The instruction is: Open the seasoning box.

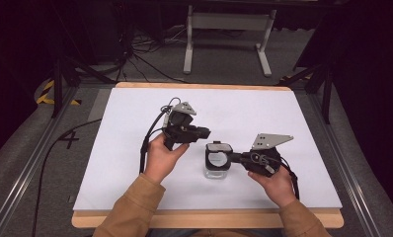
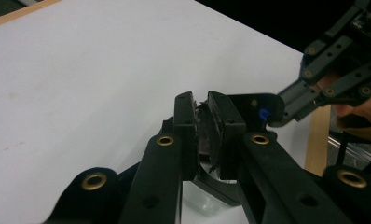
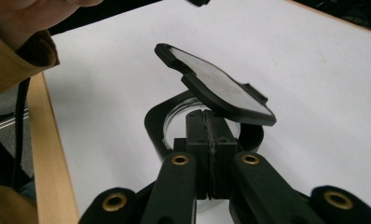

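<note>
Tabletop [image 1: 135,163] – white sheet lying on a wooden board, dark room with grey floor beyond | jar [image 1: 216,170] sitting near the front edge, lid [image 3: 216,86] tilting open | right gripper [image 1: 232,158] clamping together on the jar's rim | left gripper [image 1: 204,132] hovering just behind the jar – jaws slightly apart, pinching nothing.

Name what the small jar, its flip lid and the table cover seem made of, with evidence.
Jar: clear glass or plastic, since the table shows through its wall. Flip lid: black plastic, matte rim, smooth panel with dull sheen. Table cover: white, matte, probably paper or laminate over a wooden board.
</note>
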Demonstrator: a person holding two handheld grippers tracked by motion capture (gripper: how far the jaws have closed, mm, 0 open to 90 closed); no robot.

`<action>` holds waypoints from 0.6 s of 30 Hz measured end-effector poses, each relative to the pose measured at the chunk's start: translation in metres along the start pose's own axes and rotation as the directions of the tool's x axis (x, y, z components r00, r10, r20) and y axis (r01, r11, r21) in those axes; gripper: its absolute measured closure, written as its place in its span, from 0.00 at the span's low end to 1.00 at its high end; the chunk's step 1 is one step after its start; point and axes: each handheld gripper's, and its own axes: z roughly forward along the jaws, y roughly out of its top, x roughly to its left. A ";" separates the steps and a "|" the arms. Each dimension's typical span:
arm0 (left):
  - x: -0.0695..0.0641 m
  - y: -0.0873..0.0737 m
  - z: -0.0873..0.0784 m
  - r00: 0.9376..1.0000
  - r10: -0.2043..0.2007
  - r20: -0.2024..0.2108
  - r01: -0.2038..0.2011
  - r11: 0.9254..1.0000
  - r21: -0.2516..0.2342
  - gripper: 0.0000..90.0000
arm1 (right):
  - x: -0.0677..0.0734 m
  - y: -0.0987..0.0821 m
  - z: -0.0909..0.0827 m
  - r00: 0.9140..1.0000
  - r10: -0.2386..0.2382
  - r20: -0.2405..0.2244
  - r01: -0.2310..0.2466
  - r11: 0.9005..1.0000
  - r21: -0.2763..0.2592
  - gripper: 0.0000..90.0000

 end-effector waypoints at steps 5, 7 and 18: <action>-0.001 -0.007 -0.012 1.000 -0.013 0.011 0.013 1.000 -0.006 0.93 | -0.003 0.006 0.004 1.000 -0.010 0.008 0.010 1.000 -0.015 1.00; -0.004 -0.010 -0.015 1.000 -0.003 0.011 0.003 1.000 -0.001 0.93 | -0.005 0.008 0.005 1.000 -0.011 0.007 0.011 1.000 -0.025 1.00; -0.024 -0.020 0.001 0.997 0.048 0.062 -0.055 0.993 0.108 0.95 | -0.014 0.018 0.009 1.000 -0.004 0.003 0.004 0.998 -0.058 0.99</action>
